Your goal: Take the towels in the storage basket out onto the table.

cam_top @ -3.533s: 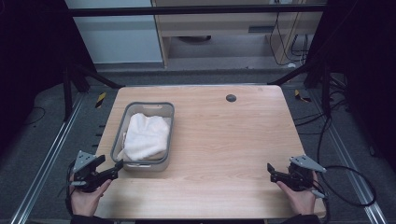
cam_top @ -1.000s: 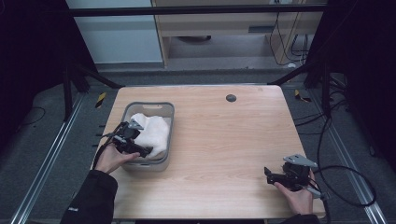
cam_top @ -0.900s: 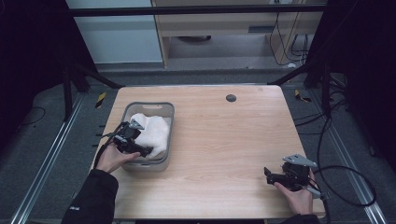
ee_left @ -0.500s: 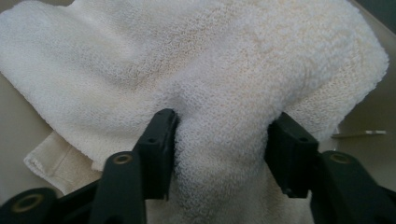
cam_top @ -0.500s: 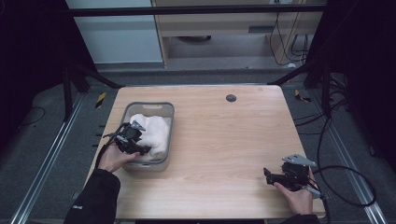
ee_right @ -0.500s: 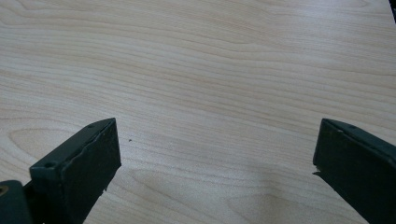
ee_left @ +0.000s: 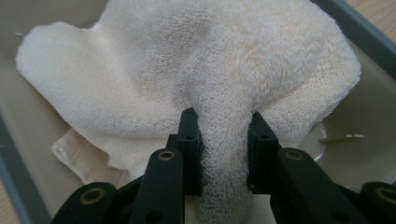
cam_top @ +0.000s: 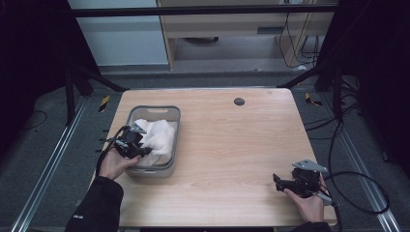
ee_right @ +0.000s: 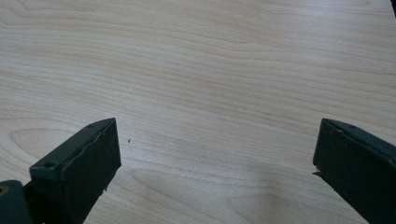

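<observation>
High view: left tool [cam_top: 141, 145] has moved from the near-left bench [cam_top: 232, 145] corner into the grey bin [cam_top: 170, 166]; towel [cam_top: 157, 137] lies lengthwise near-to-far.
Left gripper view: jaws clamped on a towel [ee_left: 201, 84] fold.
Right gripper view: right tool [ee_right: 217, 172] jaws wide apart.

Layout of the table [cam_top: 232, 145]: a bin [cam_top: 170, 166] sits toward the left edge with a towel [cam_top: 157, 137] lying inside it. The left gripper [cam_top: 138, 145] reaches into the bin's near left part, a fold of towel between its jaws. The right gripper [cam_top: 283, 182] rests near the front right corner, over bare tabletop. A round hole [cam_top: 239, 101] lies near the far edge.
</observation>
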